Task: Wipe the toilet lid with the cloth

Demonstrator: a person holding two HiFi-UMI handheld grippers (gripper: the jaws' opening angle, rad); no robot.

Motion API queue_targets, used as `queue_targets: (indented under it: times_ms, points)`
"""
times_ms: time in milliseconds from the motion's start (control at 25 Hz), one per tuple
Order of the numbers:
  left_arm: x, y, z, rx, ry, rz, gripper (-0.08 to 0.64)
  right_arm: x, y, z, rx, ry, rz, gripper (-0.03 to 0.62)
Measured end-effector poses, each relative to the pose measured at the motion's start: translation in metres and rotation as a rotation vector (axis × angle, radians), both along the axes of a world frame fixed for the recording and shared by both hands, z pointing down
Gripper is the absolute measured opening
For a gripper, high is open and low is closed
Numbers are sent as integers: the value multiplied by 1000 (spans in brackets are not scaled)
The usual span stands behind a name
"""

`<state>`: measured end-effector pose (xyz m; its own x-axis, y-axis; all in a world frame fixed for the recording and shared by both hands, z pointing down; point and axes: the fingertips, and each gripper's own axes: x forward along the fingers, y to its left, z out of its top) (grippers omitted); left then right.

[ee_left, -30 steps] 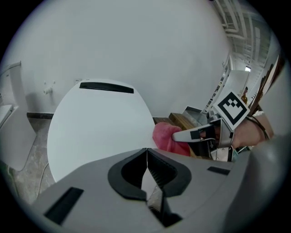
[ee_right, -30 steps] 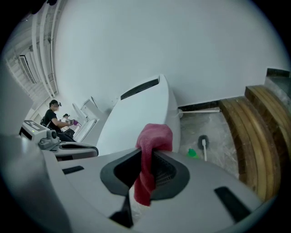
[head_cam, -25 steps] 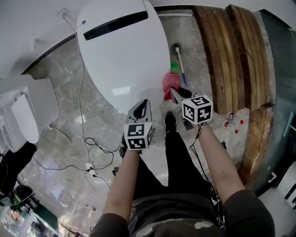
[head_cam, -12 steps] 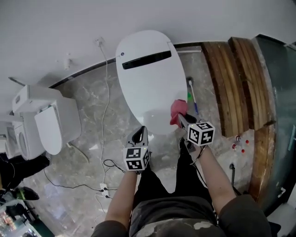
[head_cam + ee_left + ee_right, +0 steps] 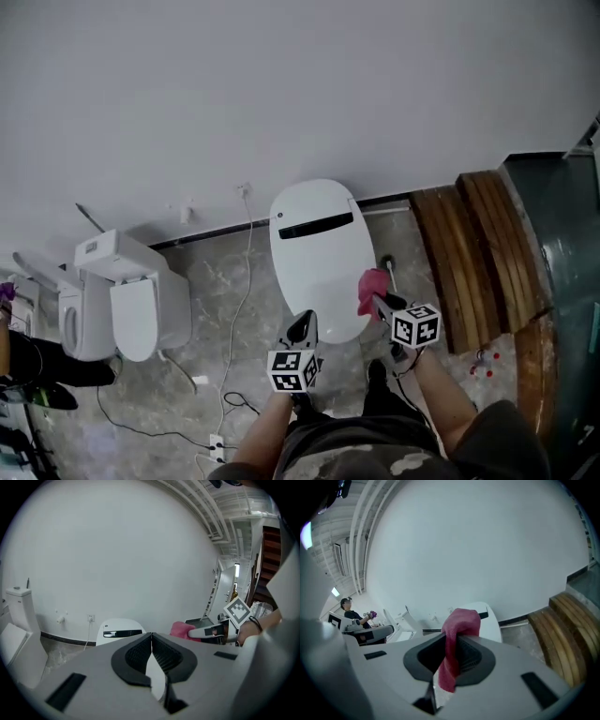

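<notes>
The white toilet lid [image 5: 319, 253] lies closed against the wall, far below both grippers; it shows also in the left gripper view [image 5: 119, 629] and behind the cloth in the right gripper view [image 5: 490, 623]. My right gripper [image 5: 379, 302] is shut on the pink cloth [image 5: 369, 289], which bunches over the jaws and hangs between them [image 5: 457, 641]. In the head view it hangs over the lid's right edge. My left gripper [image 5: 303, 328] is shut with nothing in it, held level above the lid's near end [image 5: 151, 644]. From the left gripper view the cloth [image 5: 182, 630] and right gripper [image 5: 197, 632] show at the right.
A second white toilet [image 5: 131, 300] with its tank stands to the left. A white cable [image 5: 246, 281] runs from a wall socket down across the marble floor. Wooden steps [image 5: 478, 253] rise at the right. A brush [image 5: 387, 267] lies beside the toilet. A person [image 5: 347, 604] stands far off.
Both grippers have risen high away from the lid, the right one carrying the cloth. The head view now takes in the wall and the second toilet, and the lid looks much smaller.
</notes>
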<state>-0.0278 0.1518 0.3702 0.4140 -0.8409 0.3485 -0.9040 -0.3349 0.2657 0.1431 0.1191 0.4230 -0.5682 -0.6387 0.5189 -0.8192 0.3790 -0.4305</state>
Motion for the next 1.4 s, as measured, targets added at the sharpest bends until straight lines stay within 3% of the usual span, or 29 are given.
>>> queue_targets:
  times_ms: [320,600,920,1160,1400]
  points:
    - [26,19,-64,90,-5,-66,9,13,15,-57,100,-41,-165,43]
    - [38,32,-80,132,34,-240,9,28,31,-66,109,-63,-329,43]
    - [53,70,-72,112,45,-269,9,33,49,-56,82,-78,-357,43]
    - [44,100,-69,117,75,-314,9,19,71,-50,89,-1,-443,43]
    - [40,144,-69,118,86,-350,9,7,107,-66,110,-33,-452,43]
